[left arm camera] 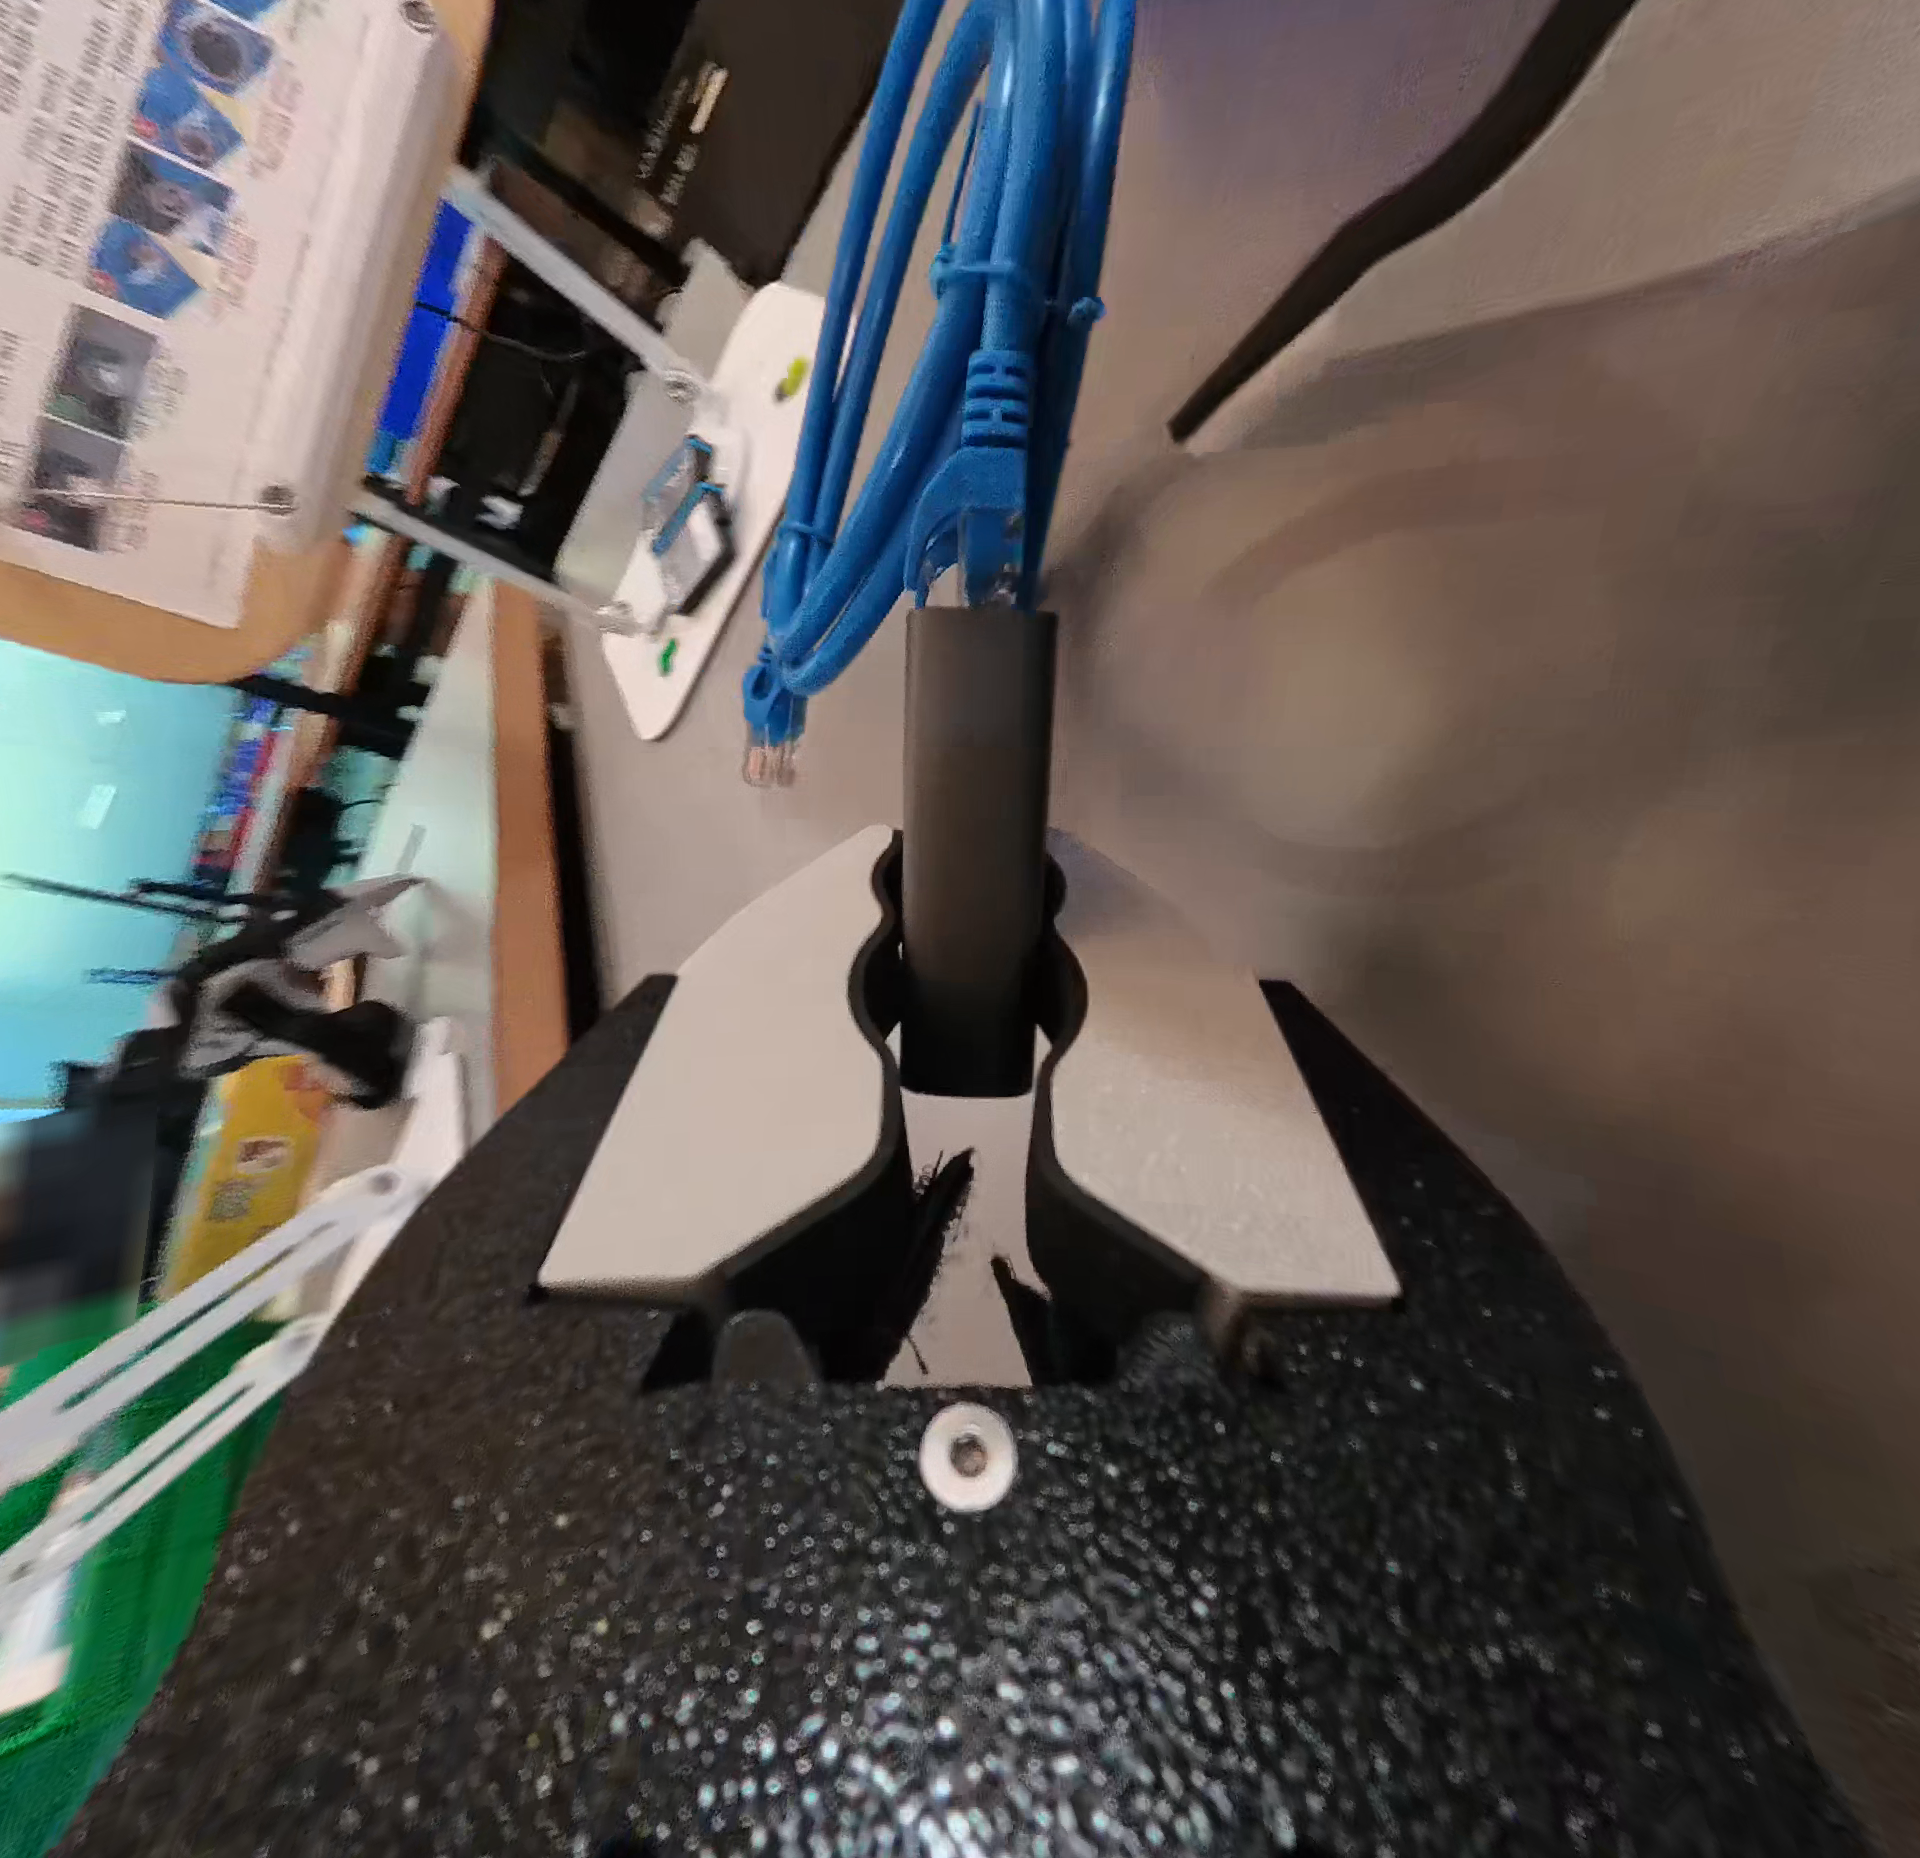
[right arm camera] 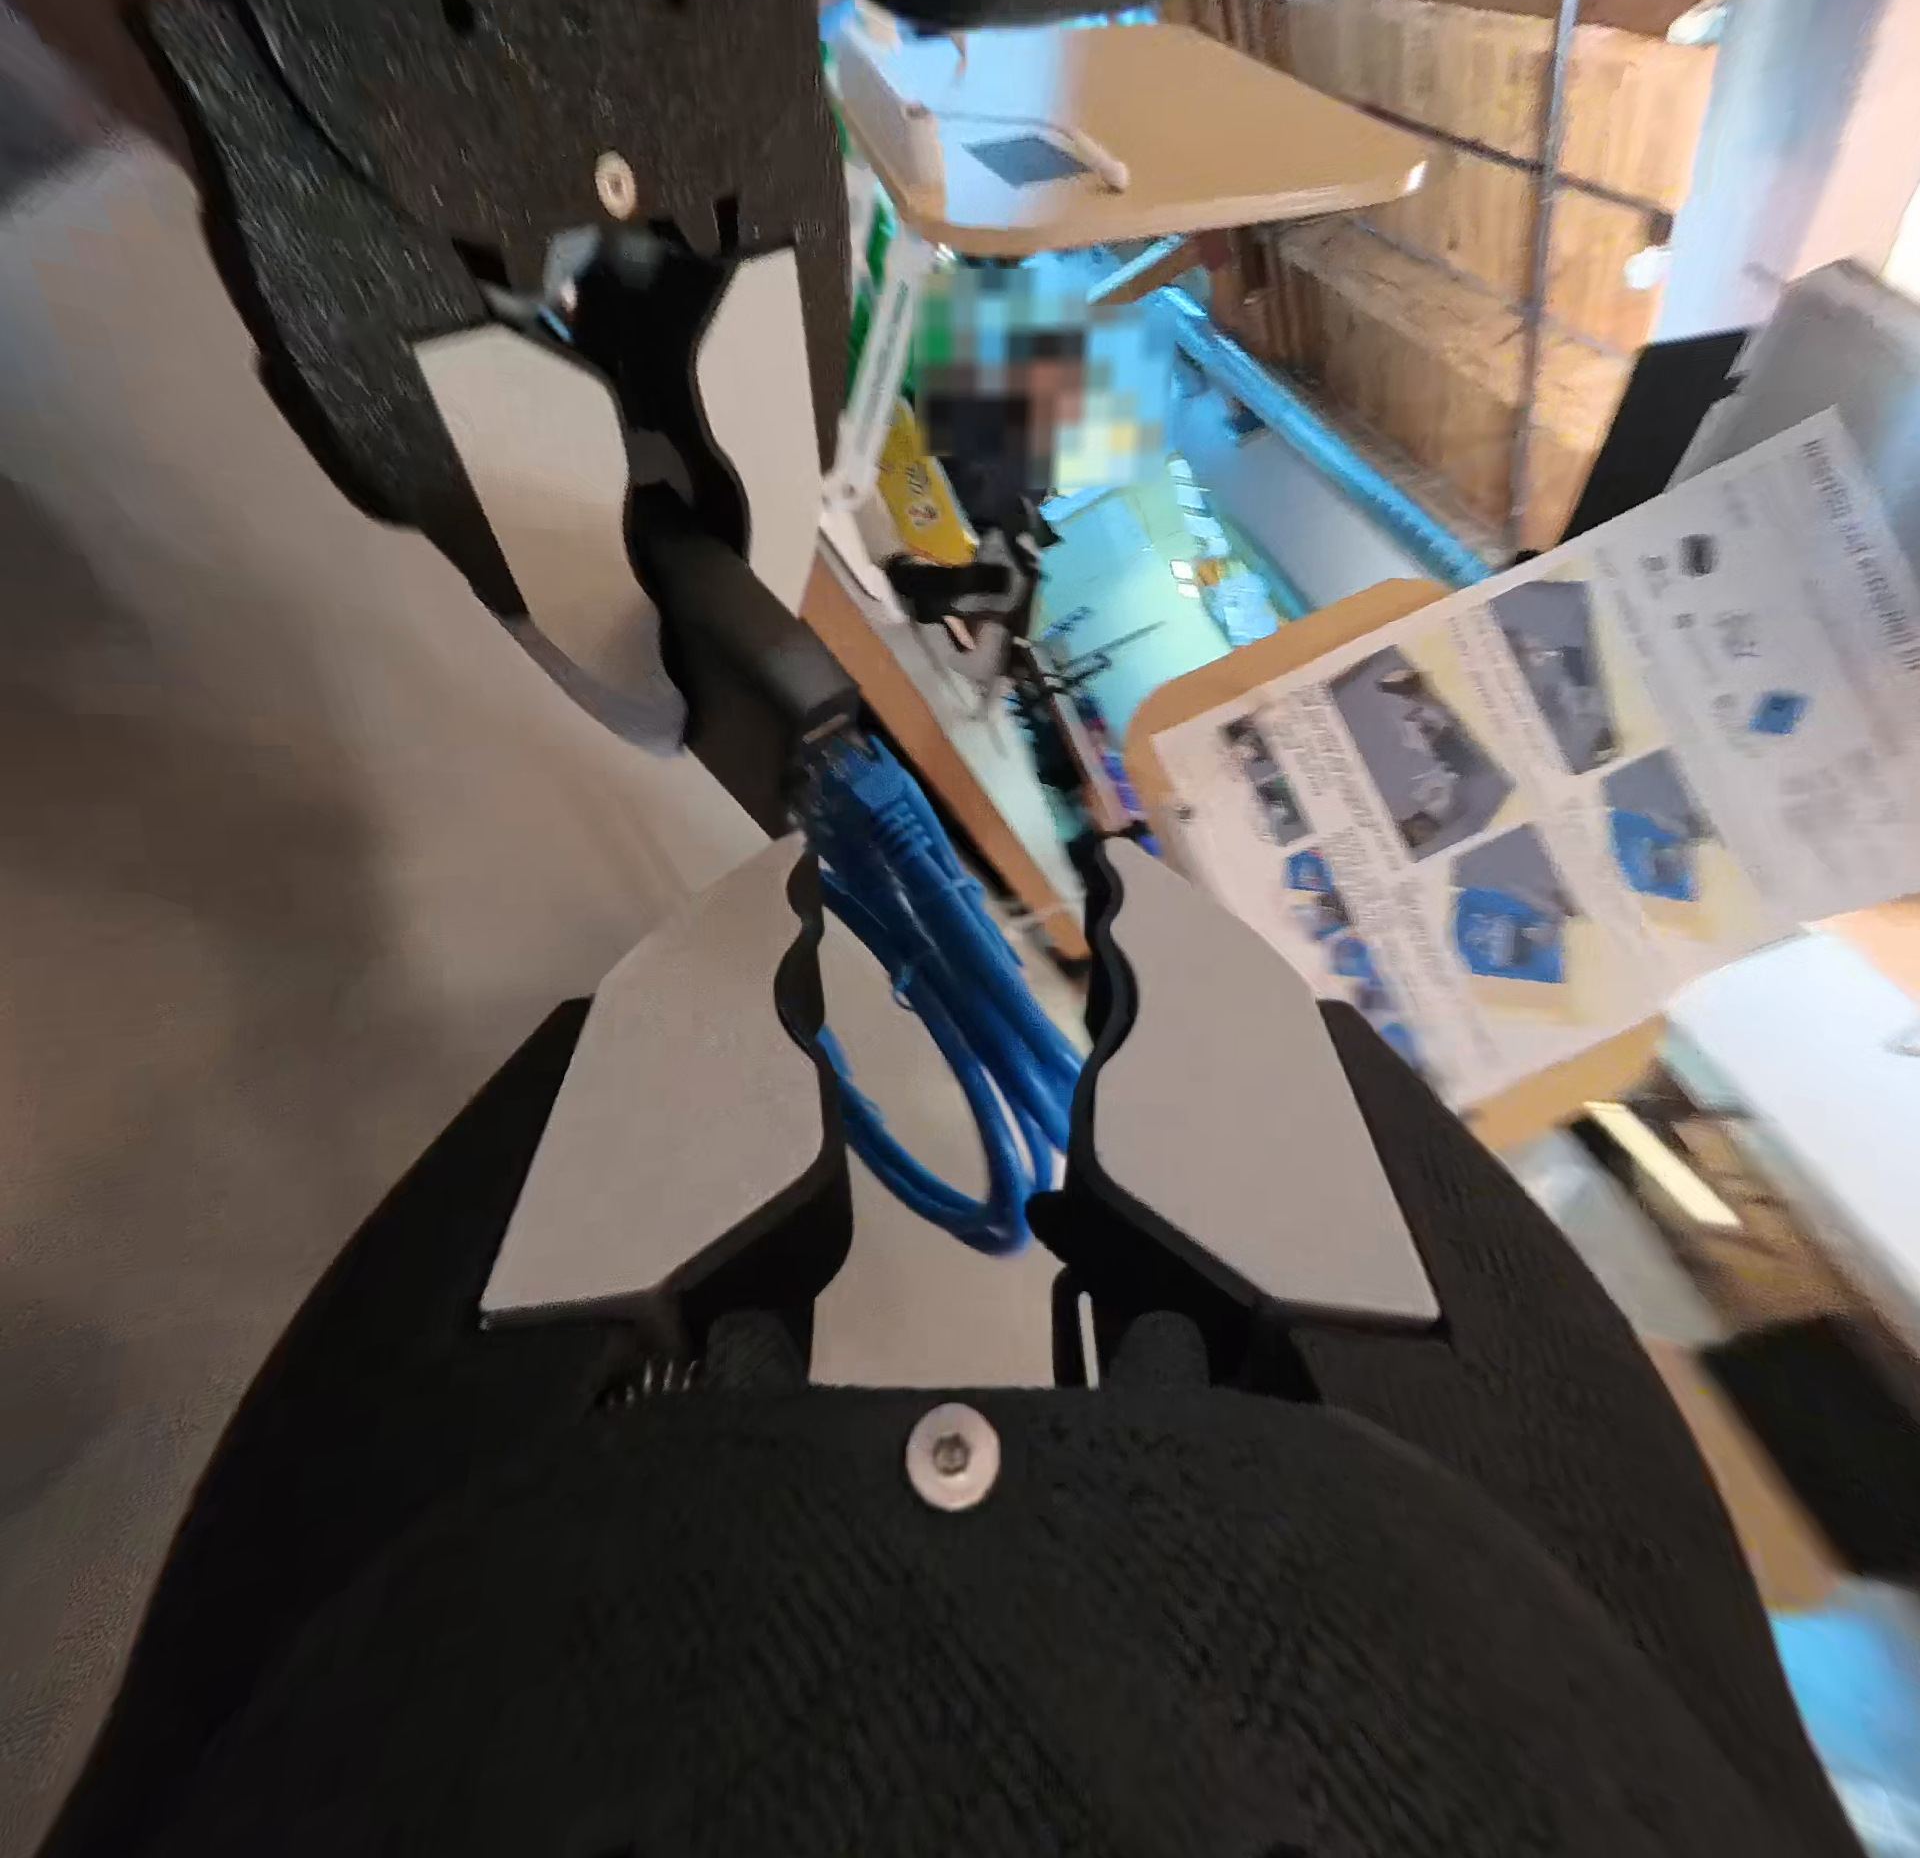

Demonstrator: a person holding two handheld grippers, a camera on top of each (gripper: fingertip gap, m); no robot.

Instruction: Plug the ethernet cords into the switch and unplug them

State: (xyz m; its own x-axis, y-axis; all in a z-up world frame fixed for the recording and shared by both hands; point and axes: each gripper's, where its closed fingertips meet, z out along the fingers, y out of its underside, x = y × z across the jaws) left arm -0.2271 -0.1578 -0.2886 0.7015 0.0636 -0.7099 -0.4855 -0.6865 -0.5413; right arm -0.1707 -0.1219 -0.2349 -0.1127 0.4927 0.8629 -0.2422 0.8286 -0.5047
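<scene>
The left gripper [left arm camera: 971, 935] has its fingers [left arm camera: 790, 987] pinched on a black switch [left arm camera: 977, 769], held out ahead of them above the grey counter [left arm camera: 1455, 665]. Blue cords [left arm camera: 966, 281] run from the switch's far end, one plug [left arm camera: 992, 478] seated there and two loose plugs [left arm camera: 771, 743] hanging beside it. The right gripper [right arm camera: 945, 935] has its fingers [right arm camera: 707, 987] spread, with the cords [right arm camera: 935, 1029] passing between them, untouched by either pad. A white board [left arm camera: 717, 520] lies farther off.
</scene>
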